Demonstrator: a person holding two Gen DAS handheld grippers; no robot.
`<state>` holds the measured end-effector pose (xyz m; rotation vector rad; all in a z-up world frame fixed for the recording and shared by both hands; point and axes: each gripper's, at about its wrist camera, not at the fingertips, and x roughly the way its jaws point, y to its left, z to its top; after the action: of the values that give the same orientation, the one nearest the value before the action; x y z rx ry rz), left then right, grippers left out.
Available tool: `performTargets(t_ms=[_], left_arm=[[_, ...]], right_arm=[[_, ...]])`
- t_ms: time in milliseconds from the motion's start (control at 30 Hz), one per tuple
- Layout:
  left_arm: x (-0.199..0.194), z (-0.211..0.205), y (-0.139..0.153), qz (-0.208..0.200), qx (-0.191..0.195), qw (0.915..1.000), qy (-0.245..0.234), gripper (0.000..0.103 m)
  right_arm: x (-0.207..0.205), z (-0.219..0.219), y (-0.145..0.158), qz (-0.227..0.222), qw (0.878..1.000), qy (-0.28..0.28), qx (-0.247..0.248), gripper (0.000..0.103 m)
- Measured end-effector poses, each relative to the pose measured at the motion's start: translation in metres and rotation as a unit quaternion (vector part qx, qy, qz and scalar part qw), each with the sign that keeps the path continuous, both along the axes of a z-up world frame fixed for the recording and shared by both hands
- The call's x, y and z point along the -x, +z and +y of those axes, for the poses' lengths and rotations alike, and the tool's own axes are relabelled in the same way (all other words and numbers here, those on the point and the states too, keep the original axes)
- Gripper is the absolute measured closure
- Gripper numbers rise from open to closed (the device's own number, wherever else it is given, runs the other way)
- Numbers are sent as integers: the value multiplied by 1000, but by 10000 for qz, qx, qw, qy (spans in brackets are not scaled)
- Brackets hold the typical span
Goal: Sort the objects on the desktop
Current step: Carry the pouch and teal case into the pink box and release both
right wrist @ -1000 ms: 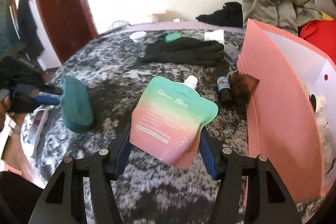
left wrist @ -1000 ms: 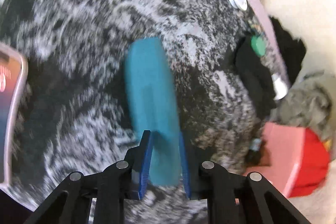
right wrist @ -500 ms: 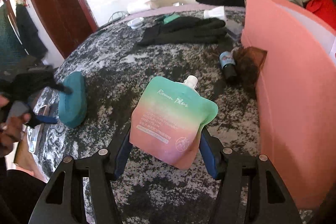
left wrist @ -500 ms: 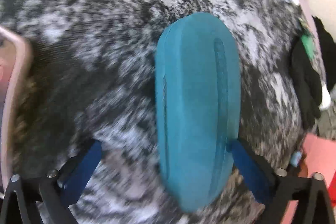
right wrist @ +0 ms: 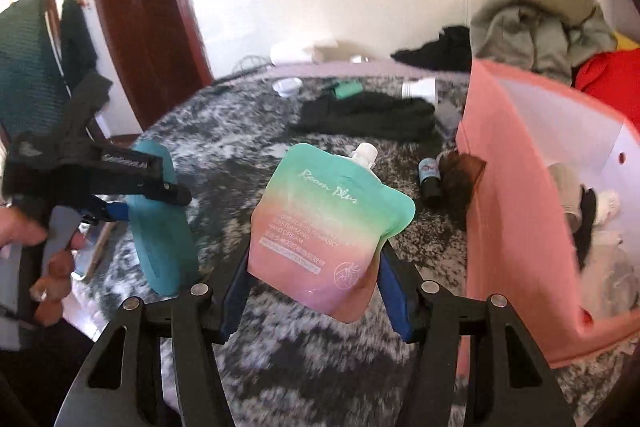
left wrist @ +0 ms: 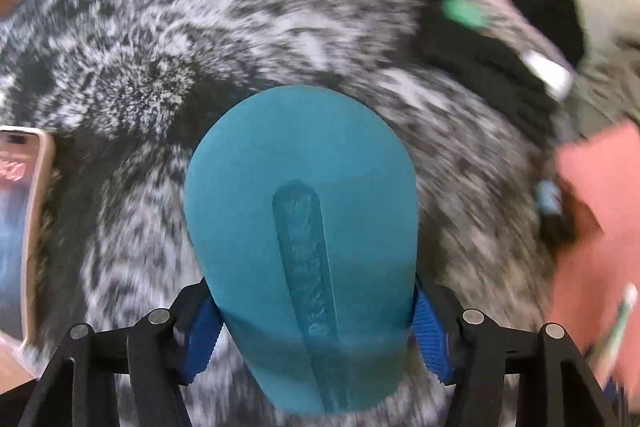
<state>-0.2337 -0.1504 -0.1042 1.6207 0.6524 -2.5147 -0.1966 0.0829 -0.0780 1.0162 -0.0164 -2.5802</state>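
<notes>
One teal case (left wrist: 300, 247) was seen between the blue pads of the left gripper (left wrist: 316, 331), whose jaws were closing on it – a second before, only its narrow edge had been pinched. One hand-cream pouch (right wrist: 328, 223) was clamped upright in the right gripper (right wrist: 312, 287), above the mottled desk (right wrist: 280, 355), as in the earlier frames. One pink bin (right wrist: 516, 211) stood at the desk's right edge. Only the right wrist view showed the bin's contents and the person's hand (right wrist: 48, 255) – only the left showed a phone (left wrist: 24, 227) at the left edge.
</notes>
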Motion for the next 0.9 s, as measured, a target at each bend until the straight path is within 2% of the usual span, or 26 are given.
performTargets(t_ms=[200,400,567,667,900], left_arm=[[-51,43,54,610,192,9967,-494,35],[-88,88,105,1245,501,9863,-956,35],[-103,132,139,1743,857,9723,-1303,35],[-105,160,157,1981,946,9635,-1533,35],[-92,235,196,2400,855,9415,-2204,35]], right_arm=[[-61,12,30,224,9997,-75,86,43],[-122,38,69,678,9972,-305,112,43],[-156,74,102,1096,9915,-687,138,43],[-171,100,119,1293,9866,-982,170,43],[-172,166,144,1580,9729,-1677,171,43]])
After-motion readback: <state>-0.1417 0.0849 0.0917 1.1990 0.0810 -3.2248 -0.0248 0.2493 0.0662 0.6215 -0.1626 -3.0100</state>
